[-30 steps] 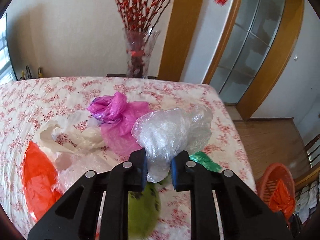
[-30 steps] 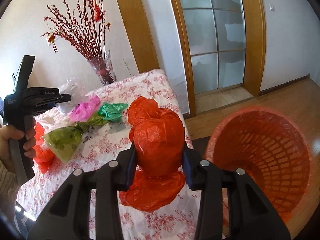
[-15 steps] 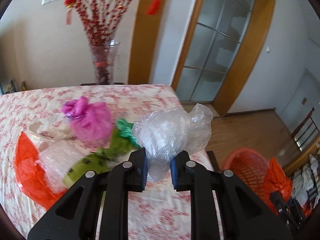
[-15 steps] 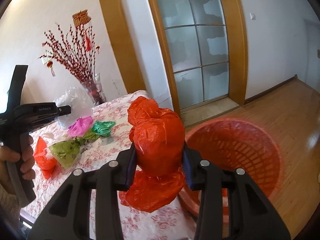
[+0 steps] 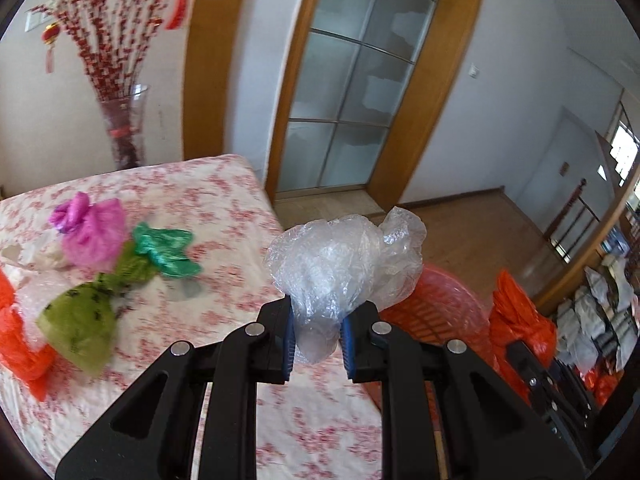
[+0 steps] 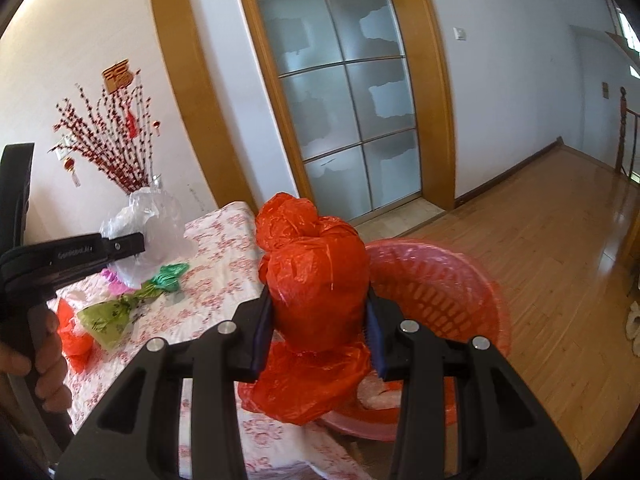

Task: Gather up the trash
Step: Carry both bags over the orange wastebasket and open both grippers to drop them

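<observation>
My left gripper [image 5: 318, 340] is shut on a crumpled clear plastic bag [image 5: 344, 264], held over the table's right edge with the red mesh basket [image 5: 440, 304] just beyond it. My right gripper [image 6: 318, 328] is shut on a tied red plastic bag [image 6: 316, 292], held in front of the red basket [image 6: 444, 292] on the floor. The left gripper and its clear bag [image 6: 152, 228] show at the left of the right wrist view. The red bag [image 5: 520, 316] shows at the right of the left wrist view.
A table with a floral cloth [image 5: 224, 208] holds a pink bag [image 5: 96, 236], a green bag [image 5: 168, 252], an olive bag [image 5: 84, 320] and an orange-red bag [image 5: 16, 344]. A vase of red branches [image 5: 124, 128] stands at the back. Wooden floor [image 6: 560, 264] and a glass door [image 6: 344, 104] lie beyond.
Both grippers have swung right with their bags, away from the table's pile and toward the red basket. The basket is now close behind both bags.
</observation>
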A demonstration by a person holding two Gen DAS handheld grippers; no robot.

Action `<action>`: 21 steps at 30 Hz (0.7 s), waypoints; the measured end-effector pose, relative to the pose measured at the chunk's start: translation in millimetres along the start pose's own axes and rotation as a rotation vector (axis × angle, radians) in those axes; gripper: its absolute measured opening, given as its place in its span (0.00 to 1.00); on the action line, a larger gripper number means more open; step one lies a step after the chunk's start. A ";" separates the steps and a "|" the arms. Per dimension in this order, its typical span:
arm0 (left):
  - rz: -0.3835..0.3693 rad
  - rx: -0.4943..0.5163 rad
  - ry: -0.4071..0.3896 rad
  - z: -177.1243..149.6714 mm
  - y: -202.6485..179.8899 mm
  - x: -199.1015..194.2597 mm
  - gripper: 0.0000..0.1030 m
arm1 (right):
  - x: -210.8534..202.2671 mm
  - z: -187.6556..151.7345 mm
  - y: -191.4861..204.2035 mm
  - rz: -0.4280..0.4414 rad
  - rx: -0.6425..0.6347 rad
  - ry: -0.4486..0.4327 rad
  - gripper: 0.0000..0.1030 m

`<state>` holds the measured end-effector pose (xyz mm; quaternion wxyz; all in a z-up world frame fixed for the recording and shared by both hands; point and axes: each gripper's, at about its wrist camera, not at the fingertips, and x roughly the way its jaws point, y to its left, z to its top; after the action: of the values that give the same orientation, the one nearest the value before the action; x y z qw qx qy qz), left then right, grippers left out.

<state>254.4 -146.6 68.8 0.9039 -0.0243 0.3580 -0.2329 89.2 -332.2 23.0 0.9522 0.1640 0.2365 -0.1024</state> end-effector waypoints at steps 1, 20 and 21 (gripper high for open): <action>-0.005 0.009 0.001 -1.4 -5.6 1.3 0.17 | -0.7 0.3 -3.3 -0.005 0.004 -0.002 0.38; -0.105 0.101 0.096 -34.5 -79.1 45.8 0.17 | 15.6 4.9 -62.3 -0.089 0.094 0.002 0.38; -0.109 0.105 0.103 -36.6 -81.9 49.3 0.17 | 16.8 4.7 -65.0 -0.091 0.097 0.003 0.38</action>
<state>228.5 -236.6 27.5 0.8704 0.0159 0.3894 -0.3009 88.0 -396.0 1.6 0.9371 0.1993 0.2400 -0.1566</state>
